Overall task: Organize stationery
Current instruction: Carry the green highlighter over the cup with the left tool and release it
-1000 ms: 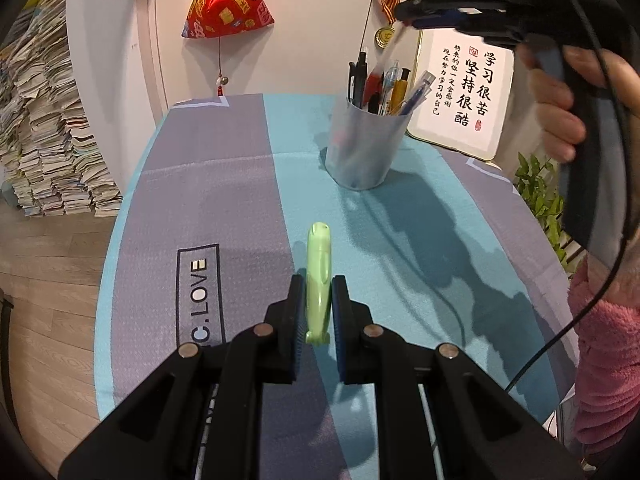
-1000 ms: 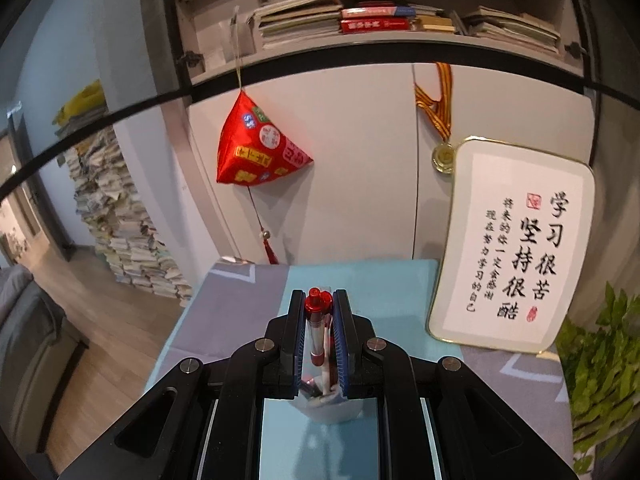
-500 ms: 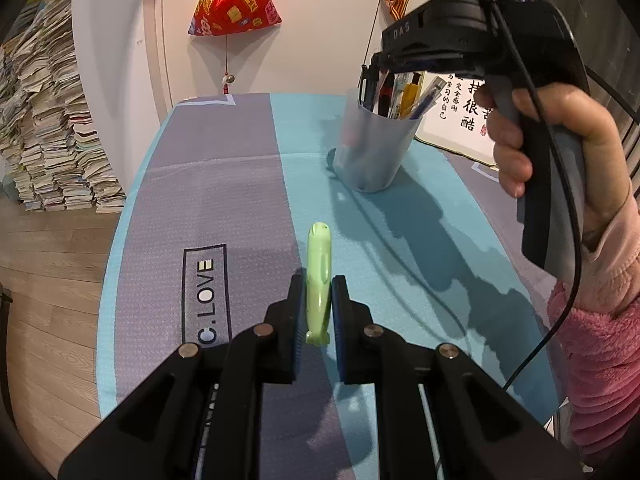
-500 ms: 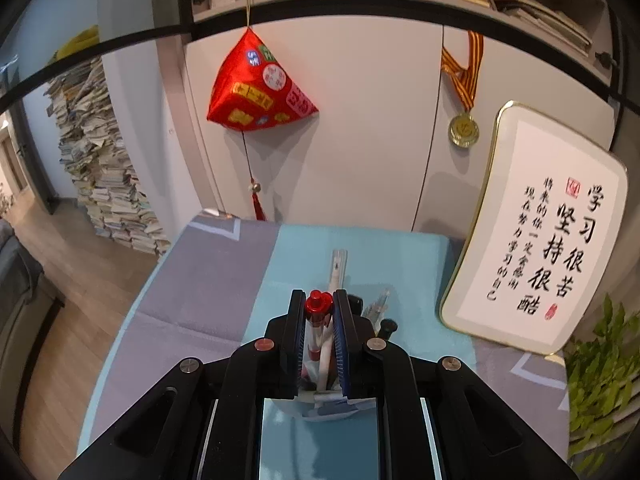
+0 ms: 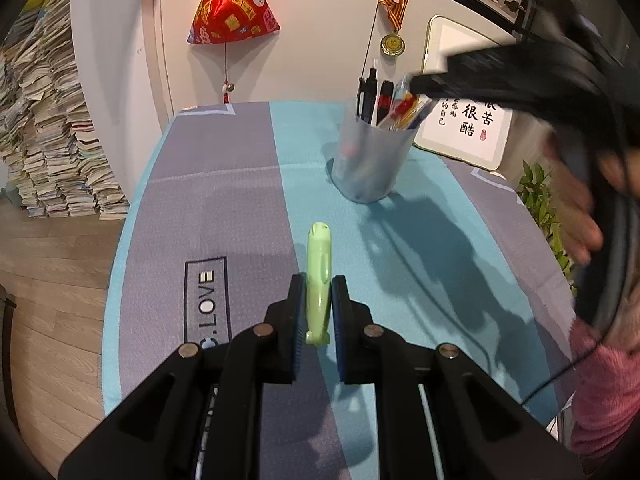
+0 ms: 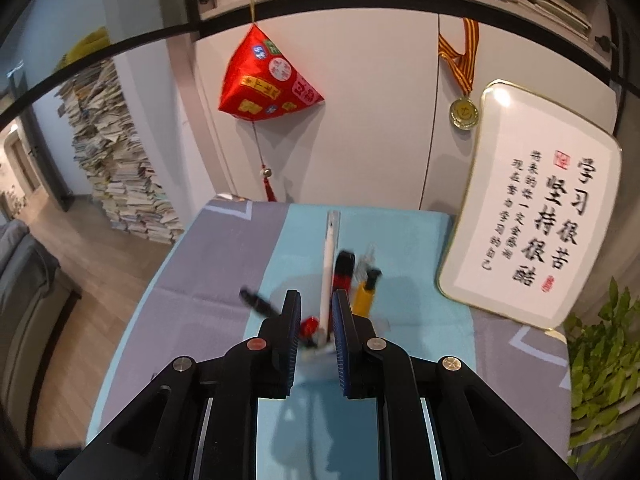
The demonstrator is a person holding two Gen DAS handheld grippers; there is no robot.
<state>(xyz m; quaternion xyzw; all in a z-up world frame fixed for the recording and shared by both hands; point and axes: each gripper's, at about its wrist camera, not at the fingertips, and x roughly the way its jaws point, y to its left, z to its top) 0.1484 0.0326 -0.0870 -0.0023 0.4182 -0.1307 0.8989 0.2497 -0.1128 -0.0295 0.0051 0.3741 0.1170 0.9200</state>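
your left gripper grips the green pen; right gripper clenched over crowded pen cup, upper right; tablecloth left open.

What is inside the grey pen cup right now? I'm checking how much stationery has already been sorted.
Several pens stand in the pen cup: black ones, a red-and-black one, a yellow-barrelled one and a white one. Blur prevents an exact count, and the frosted wall hides their lower ends.

right gripper jaws narrow over pen cup, pens blurred
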